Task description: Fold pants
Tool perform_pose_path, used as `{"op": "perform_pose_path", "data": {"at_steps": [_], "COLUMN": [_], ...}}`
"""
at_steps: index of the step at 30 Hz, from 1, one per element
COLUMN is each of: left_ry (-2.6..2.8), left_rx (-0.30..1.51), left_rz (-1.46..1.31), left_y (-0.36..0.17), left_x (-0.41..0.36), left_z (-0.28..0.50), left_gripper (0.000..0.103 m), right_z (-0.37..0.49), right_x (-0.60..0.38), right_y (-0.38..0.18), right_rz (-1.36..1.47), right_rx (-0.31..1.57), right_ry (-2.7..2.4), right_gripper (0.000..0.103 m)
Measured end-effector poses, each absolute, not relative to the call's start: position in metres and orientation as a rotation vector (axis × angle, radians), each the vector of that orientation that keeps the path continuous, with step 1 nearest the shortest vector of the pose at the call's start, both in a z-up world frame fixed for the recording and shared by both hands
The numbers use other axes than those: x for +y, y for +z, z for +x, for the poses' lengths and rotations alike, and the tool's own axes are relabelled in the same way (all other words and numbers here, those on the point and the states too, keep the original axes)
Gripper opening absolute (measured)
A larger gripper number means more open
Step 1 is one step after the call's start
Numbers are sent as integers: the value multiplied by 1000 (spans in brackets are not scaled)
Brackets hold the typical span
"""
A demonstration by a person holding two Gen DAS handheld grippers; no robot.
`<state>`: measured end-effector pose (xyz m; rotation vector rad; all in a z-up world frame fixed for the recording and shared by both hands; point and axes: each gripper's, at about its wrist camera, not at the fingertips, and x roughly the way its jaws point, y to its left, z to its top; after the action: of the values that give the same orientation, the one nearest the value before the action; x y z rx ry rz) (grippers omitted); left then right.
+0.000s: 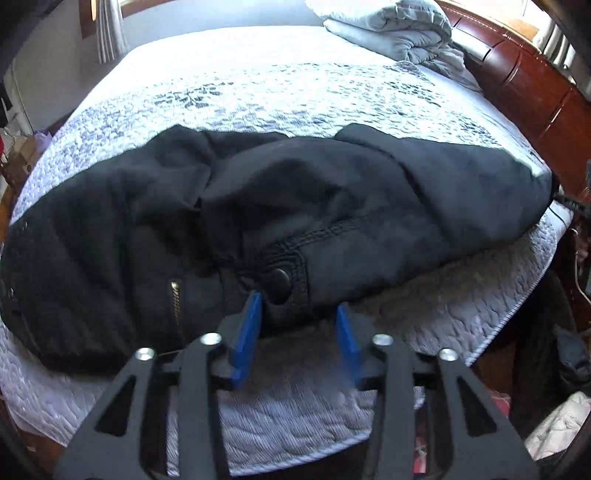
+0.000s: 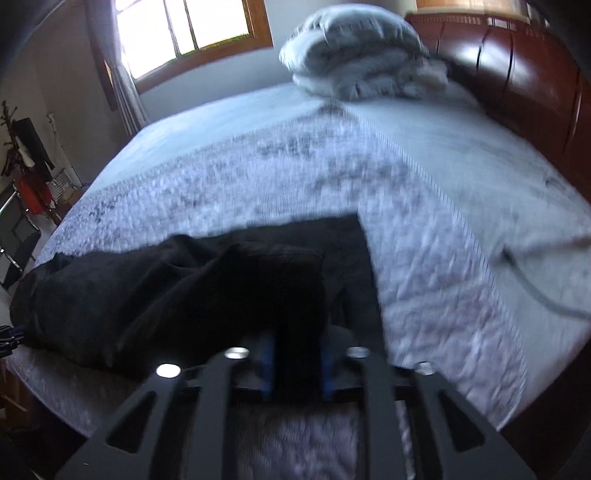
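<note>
My left gripper (image 1: 299, 308) has its blue pads (image 1: 246, 339) apart, straddling the waistband edge of the black pants (image 1: 258, 206) at the button (image 1: 279, 276); neither pad presses on the cloth. The brass zipper (image 1: 176, 301) lies just left of that button.

My right gripper (image 2: 297, 365) has a dark fold of the pants (image 2: 207, 288) running between its blue pads (image 2: 266, 363). The view is blurred, so I cannot tell whether the pads clamp the cloth or only flank it.

The pants lie crumpled across the near edge of the bed (image 1: 258, 88), on a pale quilted cover (image 2: 258, 173). In the left wrist view they span most of the bed's width. In the right wrist view the bundle extends to the left from the gripper, with one straight edge (image 2: 365, 240) on its right side.

A folded grey blanket (image 2: 354, 62) rests at the far end of the bed, against the red-brown headboard (image 2: 517, 81). A window (image 2: 184, 29) stands at the far left.
</note>
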<state>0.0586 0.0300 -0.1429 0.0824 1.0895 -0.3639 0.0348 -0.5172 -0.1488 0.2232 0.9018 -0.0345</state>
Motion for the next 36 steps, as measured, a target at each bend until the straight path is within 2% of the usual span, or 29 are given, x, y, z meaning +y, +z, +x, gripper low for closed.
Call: {"op": "perform_pose_path", "data": {"at_steps": [1, 2, 3, 4, 5, 8, 13, 18, 21, 22, 24, 29, 33, 36], "left_ry": [-370, -386, -392, -391, -387, -367, -332, -326, -321, -321, -321, -306, -336, -329], "left_rx": [1095, 1087, 1075, 1054, 1031, 1009, 1001, 1007, 995, 993, 998, 1022, 1009, 998], "left_rz": [73, 54, 39, 21, -4, -59, -142, -174, -166, -168, -170, -215, -287, -270], "left_y": [-142, -139, -135, -129, -122, -111, -102, -98, -92, -91, -92, -101, -94, -90], "left_x": [30, 31, 32, 33, 37, 45, 57, 56, 57, 57, 57, 52, 44, 40], "left_z": [56, 51, 48, 45, 40, 36, 32, 30, 22, 21, 22, 41, 46, 43], "left_gripper": [53, 66, 80, 84, 89, 90, 90, 90, 91, 92, 92, 92, 92, 93], "right_z": [32, 28, 22, 17, 12, -5, -3, 23, 12, 3, -6, 30, 98, 124], "right_x": [-517, -517, -519, -522, -525, -539, -557, -571, -580, -588, -605, -598, -576, -585], "right_y": [-152, -156, -159, -160, -160, -152, -119, -81, -50, -41, -33, -60, -112, -144], "right_rz": [222, 221, 227, 237, 240, 228, 272, 441, 411, 395, 422, 343, 204, 254], "right_rx": [920, 939, 959, 974, 987, 1011, 946, 840, 765, 728, 700, 828, 1010, 1077], "right_ry": [-37, -44, -54, -63, -74, -130, -103, 82, 103, 54, -12, 4, 31, 21], "right_gripper": [37, 39, 46, 53, 54, 67, 68, 68, 75, 83, 88, 88, 87, 87]}}
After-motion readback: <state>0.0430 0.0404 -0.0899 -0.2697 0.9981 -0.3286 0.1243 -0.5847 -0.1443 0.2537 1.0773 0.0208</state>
